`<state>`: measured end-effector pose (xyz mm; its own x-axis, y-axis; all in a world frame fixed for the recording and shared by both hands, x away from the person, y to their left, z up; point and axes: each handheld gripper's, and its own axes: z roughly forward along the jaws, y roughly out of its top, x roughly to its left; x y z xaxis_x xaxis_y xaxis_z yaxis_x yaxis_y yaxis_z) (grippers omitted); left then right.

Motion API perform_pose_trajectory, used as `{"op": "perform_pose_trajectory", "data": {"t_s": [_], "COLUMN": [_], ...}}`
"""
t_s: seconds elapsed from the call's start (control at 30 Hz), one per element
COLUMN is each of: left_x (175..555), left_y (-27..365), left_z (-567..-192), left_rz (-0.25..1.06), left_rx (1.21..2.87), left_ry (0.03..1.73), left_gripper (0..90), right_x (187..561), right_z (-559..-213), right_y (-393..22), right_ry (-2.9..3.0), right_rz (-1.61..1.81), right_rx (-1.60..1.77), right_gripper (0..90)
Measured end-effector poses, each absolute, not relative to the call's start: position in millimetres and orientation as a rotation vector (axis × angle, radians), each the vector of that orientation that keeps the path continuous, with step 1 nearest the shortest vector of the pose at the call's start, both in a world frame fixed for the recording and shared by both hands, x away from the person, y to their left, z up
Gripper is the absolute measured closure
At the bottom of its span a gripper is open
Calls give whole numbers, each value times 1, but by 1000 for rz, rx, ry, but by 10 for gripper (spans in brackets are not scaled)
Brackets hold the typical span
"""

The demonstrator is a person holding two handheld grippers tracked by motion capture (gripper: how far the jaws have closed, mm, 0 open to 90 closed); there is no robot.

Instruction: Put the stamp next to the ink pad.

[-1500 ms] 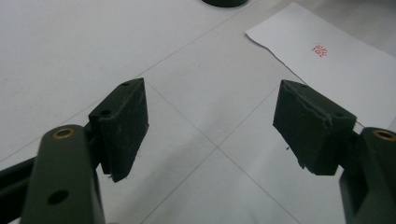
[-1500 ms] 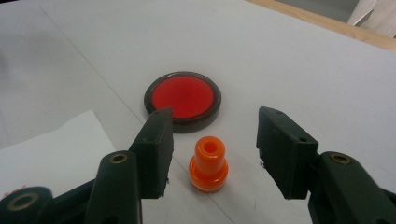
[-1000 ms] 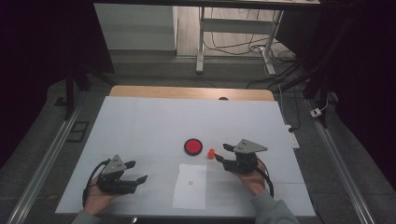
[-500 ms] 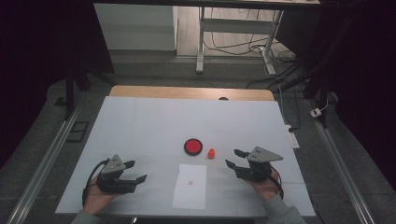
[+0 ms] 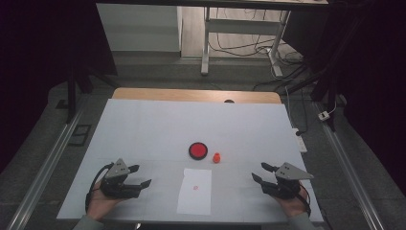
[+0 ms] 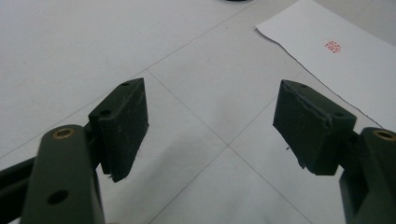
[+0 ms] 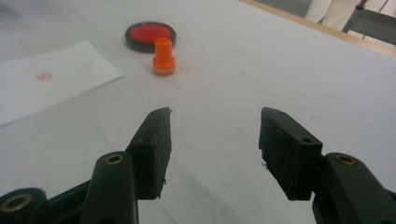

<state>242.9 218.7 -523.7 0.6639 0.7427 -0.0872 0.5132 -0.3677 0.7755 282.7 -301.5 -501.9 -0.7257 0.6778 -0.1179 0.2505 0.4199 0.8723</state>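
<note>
— Where is the stamp (image 5: pixel 216 157)?

— Upright on the tabletop (image 5: pixel 143 129), just beside the ink pad (image 5: pixel 197 150), above the paper (image 5: pixel 195 190) (which bears a red mark).

— And the claws?

— Right claw (image 5: pixel 263 173) gapes empty, well apart from the stamp, its jaws just opening. Left claw (image 5: pixel 140 176) is wide, empty too.
</note>
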Motion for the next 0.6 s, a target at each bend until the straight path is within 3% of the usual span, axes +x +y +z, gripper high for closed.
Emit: {"op": "perform_pose_trajectory", "data": {"t_s": [0.6], "left_x": [244], "left_y": [218], "left_z": [-525], "left_rz": [354], "left_rx": [2058], "left_ry": [976], "left_gripper": [260], "right_x": [281], "right_z": [-503], "right_y": [-305], "right_ry": [2248], "right_rz": [1257], "right_rx": [770], "right_gripper": [422]}}
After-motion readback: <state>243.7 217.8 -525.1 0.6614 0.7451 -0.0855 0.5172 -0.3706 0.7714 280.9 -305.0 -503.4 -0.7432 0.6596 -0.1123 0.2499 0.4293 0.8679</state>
